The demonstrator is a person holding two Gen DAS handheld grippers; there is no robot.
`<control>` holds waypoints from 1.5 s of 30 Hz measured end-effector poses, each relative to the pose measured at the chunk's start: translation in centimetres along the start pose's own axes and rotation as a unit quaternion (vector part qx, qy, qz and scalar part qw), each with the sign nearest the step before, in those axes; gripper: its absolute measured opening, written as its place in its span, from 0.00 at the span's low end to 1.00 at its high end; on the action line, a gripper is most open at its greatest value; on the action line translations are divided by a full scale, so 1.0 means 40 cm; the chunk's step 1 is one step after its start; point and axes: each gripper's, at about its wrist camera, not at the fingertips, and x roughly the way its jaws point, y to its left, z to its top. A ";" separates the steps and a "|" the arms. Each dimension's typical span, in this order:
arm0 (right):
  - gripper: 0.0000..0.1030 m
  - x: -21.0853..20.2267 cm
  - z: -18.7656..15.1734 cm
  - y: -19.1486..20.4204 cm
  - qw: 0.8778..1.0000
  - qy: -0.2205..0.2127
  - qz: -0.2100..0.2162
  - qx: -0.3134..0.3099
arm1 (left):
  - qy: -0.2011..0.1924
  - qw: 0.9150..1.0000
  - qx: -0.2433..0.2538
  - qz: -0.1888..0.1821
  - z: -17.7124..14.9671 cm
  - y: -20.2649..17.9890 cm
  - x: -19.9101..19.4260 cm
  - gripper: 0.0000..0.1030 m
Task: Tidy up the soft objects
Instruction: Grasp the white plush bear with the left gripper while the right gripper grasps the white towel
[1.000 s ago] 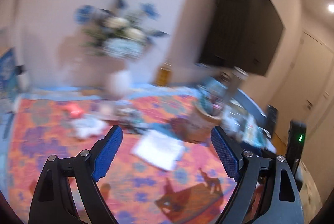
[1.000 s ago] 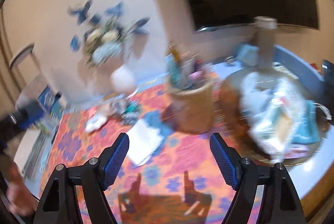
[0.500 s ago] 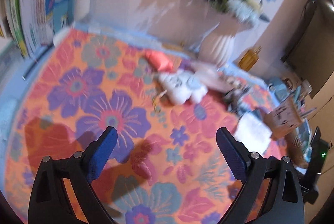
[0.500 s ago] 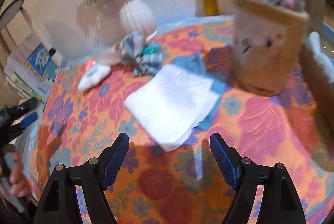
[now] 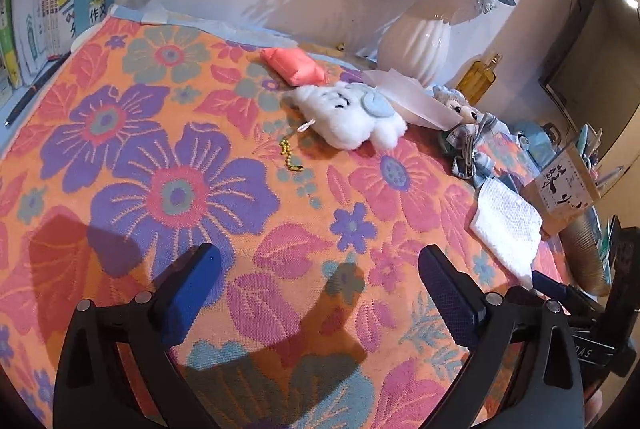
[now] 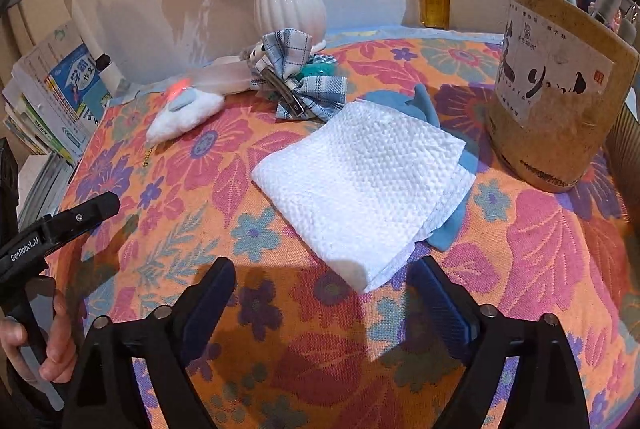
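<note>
The right gripper (image 6: 320, 293) hangs with its jaws wide, having just been opening, and nothing sits between them; the near corner of the folded white towel (image 6: 364, 185) lies just ahead of its fingertips, slightly toward the right finger. That towel is the landmark here. Its long diagonal runs from that near corner away toward the brown paper pen holder (image 6: 560, 101), and a blue cloth (image 6: 424, 109) peeks out from under its far and right edges. The left gripper (image 5: 320, 293) is likewise spread and empty (its jaws too have just been opening), over bare flowered tablecloth (image 5: 160, 169) well to the towel's left, so the right hand is plainly nearer. Beyond the towel's far left corner lie the plaid bow clip (image 6: 298, 85), then the white plush (image 5: 352, 113), with the coral pouch (image 5: 294, 67) farthest.
</note>
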 end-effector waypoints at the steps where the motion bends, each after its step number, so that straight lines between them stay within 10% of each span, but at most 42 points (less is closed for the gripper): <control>1: 0.93 0.003 0.001 0.000 1.000 0.001 0.001 -0.001 | 0.000 1.000 0.000 -0.002 0.000 0.002 -0.001 0.97; 13: 1.00 0.044 0.019 0.055 0.995 0.051 -0.076 -0.037 | 0.035 0.999 -0.011 -0.025 0.008 0.010 -0.010 0.99; 17: 1.00 0.035 0.063 0.055 0.999 0.043 -0.007 0.015 | 0.067 0.988 -0.030 -0.136 0.052 0.004 -0.089 0.99; 24: 0.85 0.070 0.093 0.050 0.998 -0.002 -0.044 0.035 | 0.042 0.997 0.055 -0.020 0.151 -0.075 -0.122 0.99; 32: 0.27 0.053 0.080 0.039 0.997 -0.039 -0.070 0.008 | 0.039 0.993 0.109 0.025 0.201 -0.126 0.113 0.99; 41: 0.25 0.048 0.075 0.057 0.998 -0.048 -0.035 -0.012 | 0.047 0.993 0.096 0.049 0.234 -0.110 0.219 0.97; 45: 0.21 0.030 0.064 0.071 0.998 -0.063 -0.020 -0.023 | 0.046 0.991 0.106 0.064 0.223 -0.118 0.232 0.69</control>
